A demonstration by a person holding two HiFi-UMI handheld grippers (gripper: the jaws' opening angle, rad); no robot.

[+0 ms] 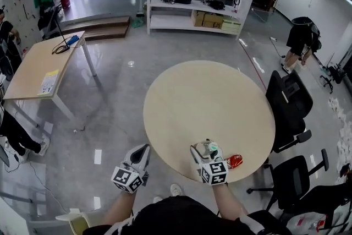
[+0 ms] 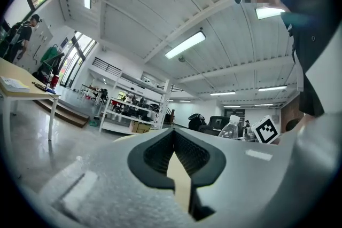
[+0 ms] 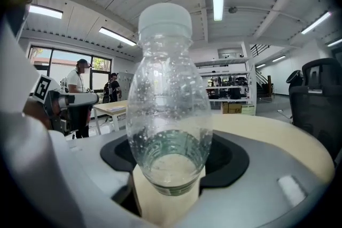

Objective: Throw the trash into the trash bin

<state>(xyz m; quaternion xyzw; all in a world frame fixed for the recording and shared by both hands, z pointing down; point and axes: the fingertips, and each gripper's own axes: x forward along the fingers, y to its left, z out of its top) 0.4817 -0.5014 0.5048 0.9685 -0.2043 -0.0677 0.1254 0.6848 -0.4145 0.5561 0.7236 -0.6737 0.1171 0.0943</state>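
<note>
One clear plastic bottle (image 3: pixel 166 99) with a pale cap is pinched upright between the jaws of the right gripper (image 1: pixel 204 149), its base seated between the pads. Droplets are seen on the inside of its wall. In the head view the bottle is largely covered by the gripper and its marker cube, and it is held over the near edge of the round table (image 1: pixel 209 91). Whether its base touches the tabletop cannot be made out.

The left gripper (image 1: pixel 142 150) is held beyond the table's near-left edge, over the floor. Its jaws are pressed together at the tips, with nothing between them.

One small red item (image 1: pixel 235 160) lies at the table's near edge, just beside the right gripper. It is too small to be named with confidence, though it may be a crumpled wrapper.

Two black office chairs (image 1: pixel 289 104) are counted at the table's right edge, and a further one is cut off by the lower right corner. The wearer's forearms are cut off at the bottom edge of the head view.
</note>
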